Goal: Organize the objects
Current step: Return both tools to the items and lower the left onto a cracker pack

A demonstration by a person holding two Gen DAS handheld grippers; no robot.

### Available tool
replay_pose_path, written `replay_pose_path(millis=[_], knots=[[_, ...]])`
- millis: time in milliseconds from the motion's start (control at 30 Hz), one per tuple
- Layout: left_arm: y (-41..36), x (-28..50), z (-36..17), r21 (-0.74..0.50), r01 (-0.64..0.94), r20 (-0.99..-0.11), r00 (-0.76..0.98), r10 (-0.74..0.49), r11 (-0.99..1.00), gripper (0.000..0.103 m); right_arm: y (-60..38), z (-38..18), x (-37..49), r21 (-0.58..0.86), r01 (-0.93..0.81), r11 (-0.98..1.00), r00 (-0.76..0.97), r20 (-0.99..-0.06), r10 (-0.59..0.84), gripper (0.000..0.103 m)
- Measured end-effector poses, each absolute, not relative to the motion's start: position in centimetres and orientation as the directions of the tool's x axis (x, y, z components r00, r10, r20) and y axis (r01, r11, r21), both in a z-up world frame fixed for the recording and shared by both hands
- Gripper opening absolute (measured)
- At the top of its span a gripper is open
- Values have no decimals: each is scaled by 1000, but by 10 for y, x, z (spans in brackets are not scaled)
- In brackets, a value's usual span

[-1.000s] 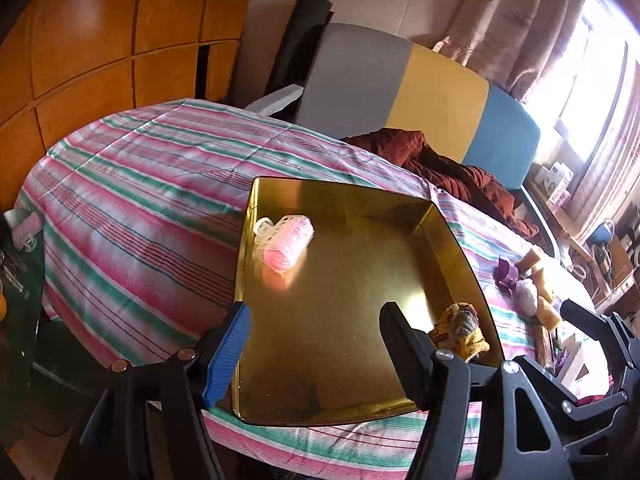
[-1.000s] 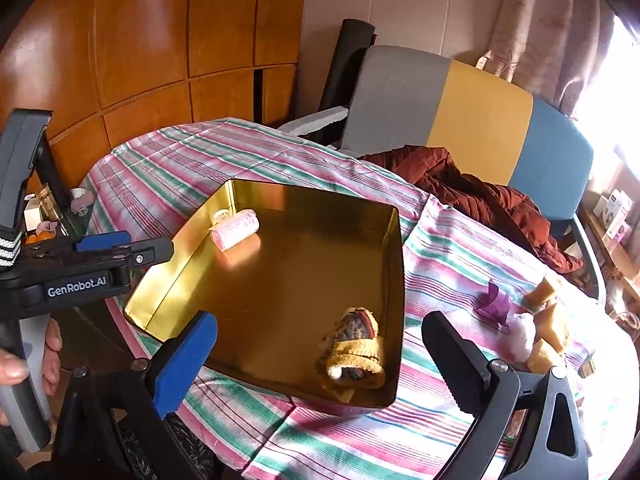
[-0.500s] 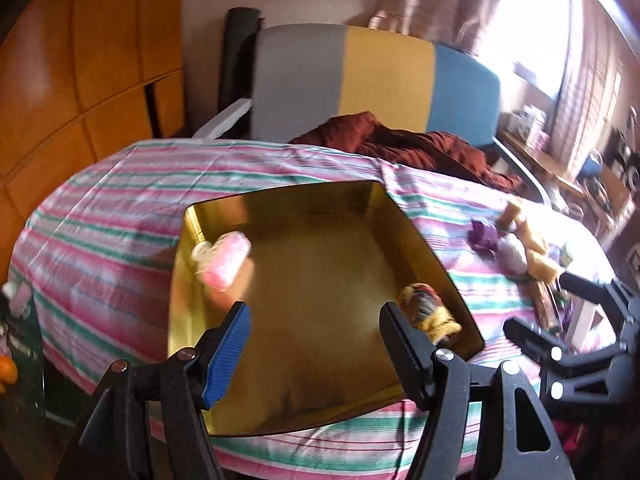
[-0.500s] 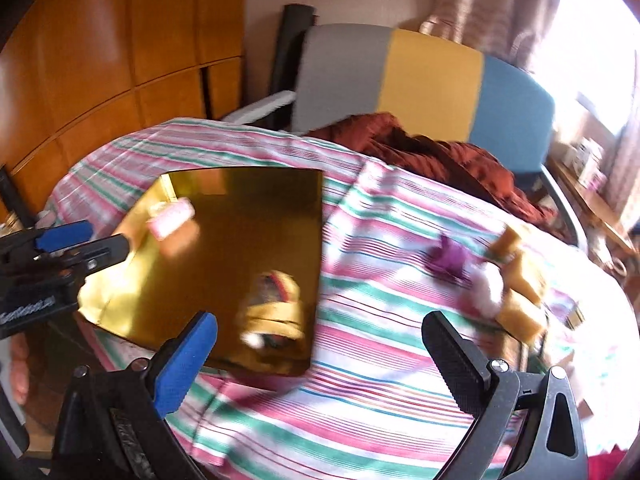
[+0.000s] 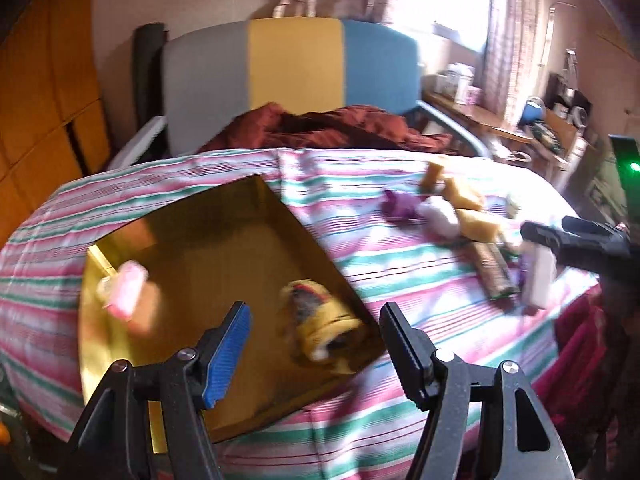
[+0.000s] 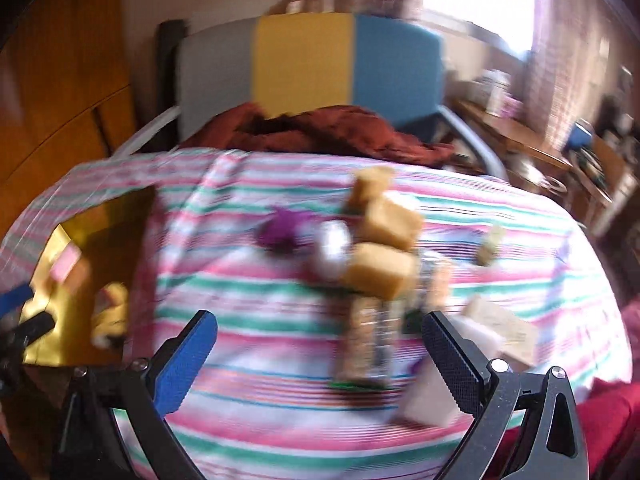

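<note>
Right gripper (image 6: 320, 354), jaws spread and empty, faces my wrapped snack bar (image 6: 366, 340) at 12 o'clock, long axis pointing away, nearer than left gripper (image 5: 316, 344), likewise released.

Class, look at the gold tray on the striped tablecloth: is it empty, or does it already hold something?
Not empty. The gold tray holds two things: a pink roller near its left wall and a yellow plush toy by its right wall. Most other items lie outside on the cloth.

The left wrist view looks down over the gold tray (image 5: 208, 248) from its near edge. The right wrist view faces the cluttered right side of the striped tablecloth (image 6: 256, 280). Both share the tray, cloth and tricolour chair (image 5: 292, 64).
</note>
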State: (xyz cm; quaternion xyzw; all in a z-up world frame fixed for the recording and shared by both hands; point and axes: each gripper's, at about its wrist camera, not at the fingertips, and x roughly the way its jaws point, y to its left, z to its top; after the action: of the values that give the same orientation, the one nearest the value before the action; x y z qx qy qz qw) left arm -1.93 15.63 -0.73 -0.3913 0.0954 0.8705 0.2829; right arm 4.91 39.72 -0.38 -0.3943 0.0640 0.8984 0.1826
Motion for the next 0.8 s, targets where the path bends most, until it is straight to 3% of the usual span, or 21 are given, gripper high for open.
replay_pose_path(millis=[333,533,800], knots=[[233,-4,-16,-141,-729,-763,-350,543,-669,68,521,5,101,136,-676,-725,-594,-682,426,103],[288,-1,-39,-178,-772,-807,-240,539,-610,68,552,-13,121,307,-699,-646,-643,-665,380,103],[359,-13,-72,-211,-771,-853,-155,498,-601,68,561,-23,127,413,-686,-599,-680,-656,327,103]])
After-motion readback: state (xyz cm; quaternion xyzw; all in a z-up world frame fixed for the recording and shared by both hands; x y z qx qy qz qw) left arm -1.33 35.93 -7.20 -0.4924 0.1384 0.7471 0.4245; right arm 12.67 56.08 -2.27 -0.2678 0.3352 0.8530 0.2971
